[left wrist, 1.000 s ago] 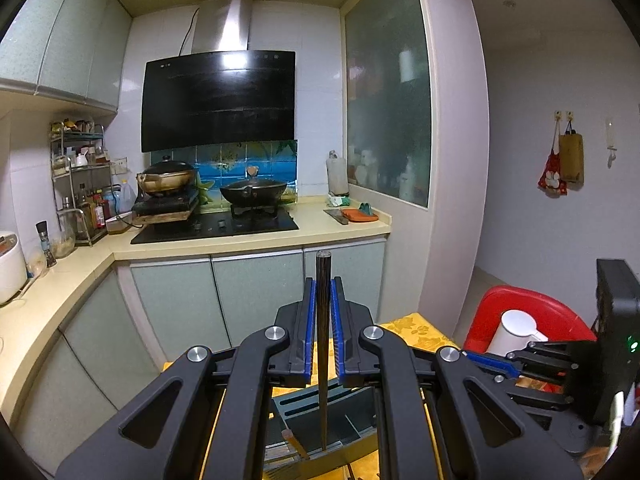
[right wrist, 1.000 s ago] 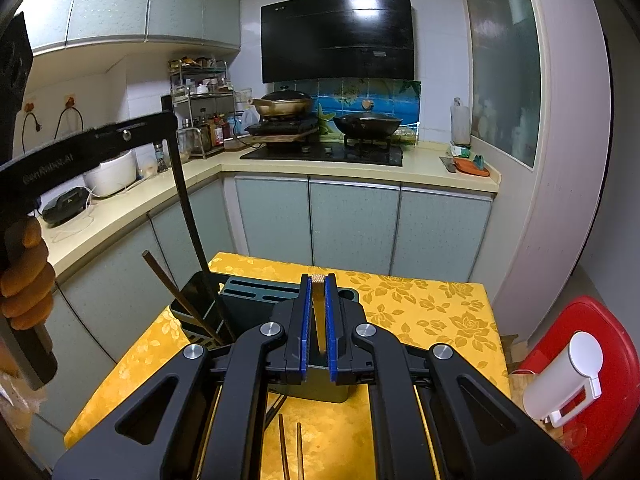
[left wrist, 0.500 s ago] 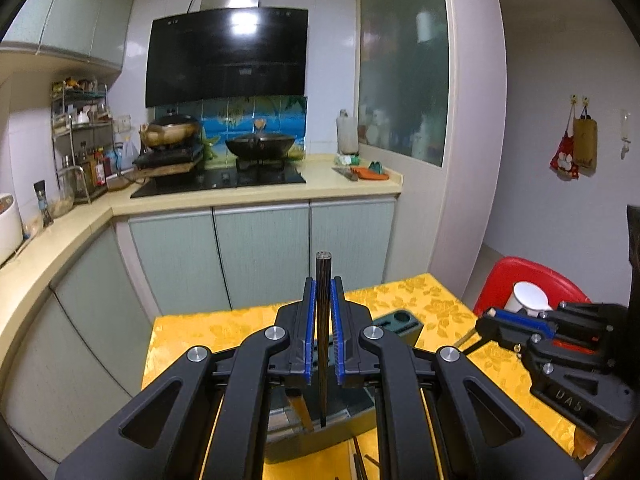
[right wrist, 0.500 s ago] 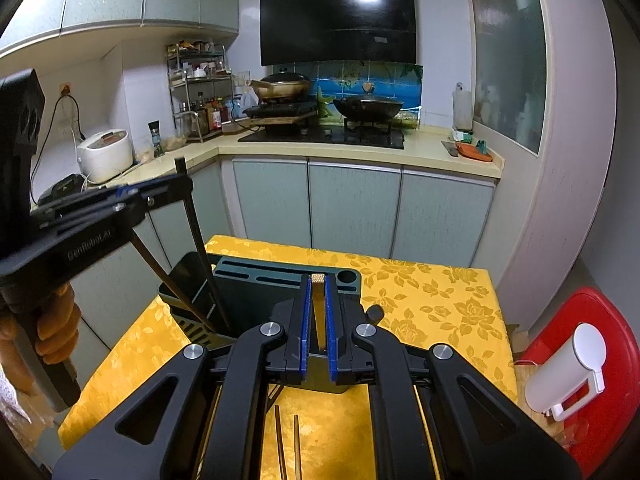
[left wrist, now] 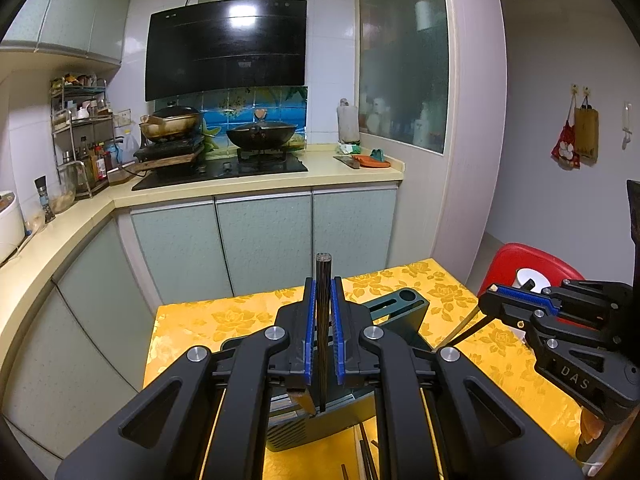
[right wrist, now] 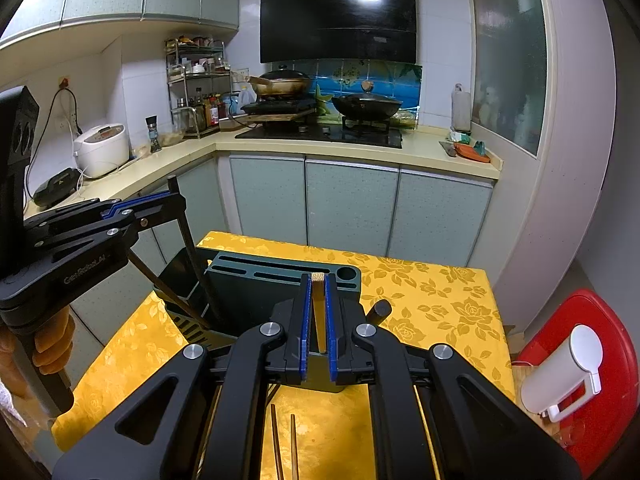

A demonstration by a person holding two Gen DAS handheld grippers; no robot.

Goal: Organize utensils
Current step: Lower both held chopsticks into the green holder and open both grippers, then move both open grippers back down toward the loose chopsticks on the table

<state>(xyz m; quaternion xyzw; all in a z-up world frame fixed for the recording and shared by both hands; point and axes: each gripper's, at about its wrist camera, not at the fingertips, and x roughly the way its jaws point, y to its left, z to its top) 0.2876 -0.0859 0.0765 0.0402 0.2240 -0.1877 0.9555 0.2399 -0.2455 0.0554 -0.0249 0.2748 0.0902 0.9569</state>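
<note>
Your left gripper (left wrist: 322,304) is clamped on a dark chopstick (left wrist: 322,320) that stands upright between the blue pads, its lower end down inside the side compartment of the dark green utensil holder (right wrist: 280,280), next to another dark chopstick (right wrist: 168,284) leaning there. Your right gripper (right wrist: 318,304) is clamped on a pale wooden chopstick (right wrist: 319,312), held just in front of the holder. The holder sits on the yellow floral tablecloth (right wrist: 420,300), and two brown chopsticks (right wrist: 286,448) lie on the cloth below your right gripper. A red stool (right wrist: 600,344) with a white jug (right wrist: 560,376) stands beside the table.
</note>
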